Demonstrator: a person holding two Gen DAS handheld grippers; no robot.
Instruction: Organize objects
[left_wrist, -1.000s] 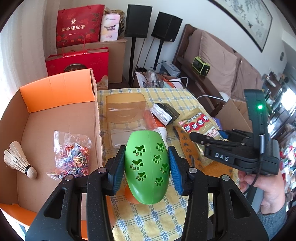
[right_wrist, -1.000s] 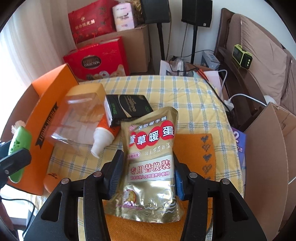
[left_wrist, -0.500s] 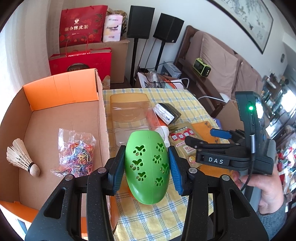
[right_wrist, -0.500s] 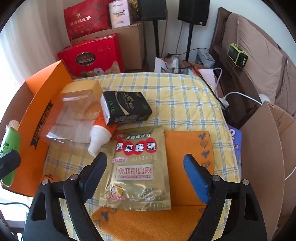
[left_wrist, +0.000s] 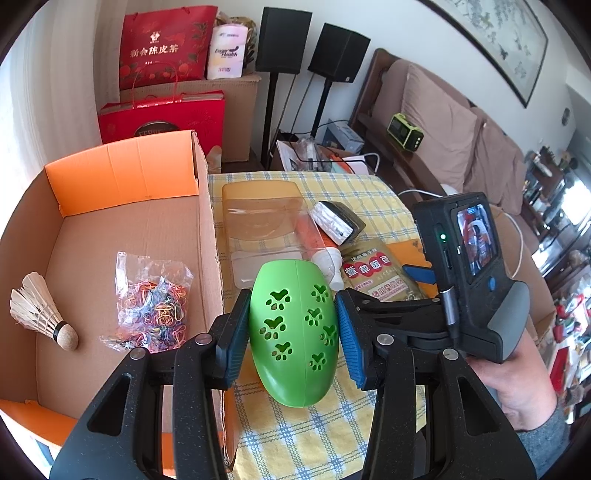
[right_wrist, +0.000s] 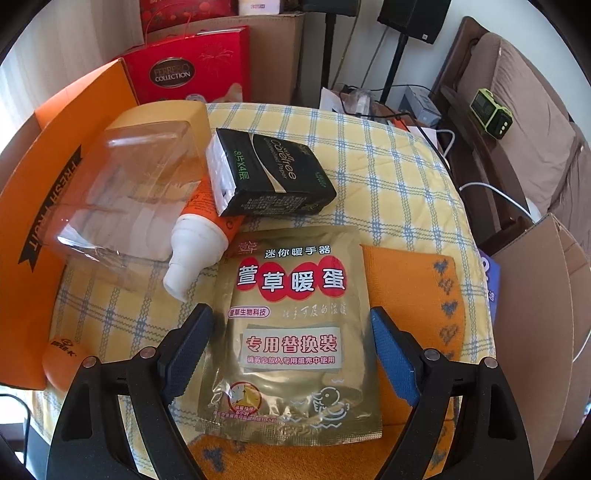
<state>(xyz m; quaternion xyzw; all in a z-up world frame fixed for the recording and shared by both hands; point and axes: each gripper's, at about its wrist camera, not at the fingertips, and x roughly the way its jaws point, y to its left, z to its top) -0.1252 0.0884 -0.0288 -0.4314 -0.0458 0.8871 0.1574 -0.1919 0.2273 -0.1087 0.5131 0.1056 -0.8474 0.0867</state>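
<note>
My left gripper (left_wrist: 291, 334) is shut on a green egg-shaped shell (left_wrist: 295, 295) with paw-print cutouts, held just right of the box wall, above the tablecloth. A gold pouch (right_wrist: 295, 280) with red Chinese labels lies flat on the checked cloth and an orange mat (right_wrist: 406, 280). My right gripper (right_wrist: 290, 332) hangs over the pouch's lower half, open. Its blue pads (right_wrist: 391, 354) stand clear of the pouch's edges. The open cardboard box (left_wrist: 129, 229) on the left holds a shuttlecock (left_wrist: 40, 314) and a bag of rubber bands (left_wrist: 151, 295).
Beyond the pouch lie an orange tube with a white cap (right_wrist: 195, 243), a black tissue pack (right_wrist: 269, 177) and a clear container with a yellow lid (right_wrist: 129, 177). An orange ball (right_wrist: 62, 362) rests by the box. Another cardboard box (right_wrist: 535, 314) stands at the right edge.
My right gripper opened and let go of the gold pouch, which now lies flat on the table. The gripper then sank closer over it. The left gripper kept still.
</note>
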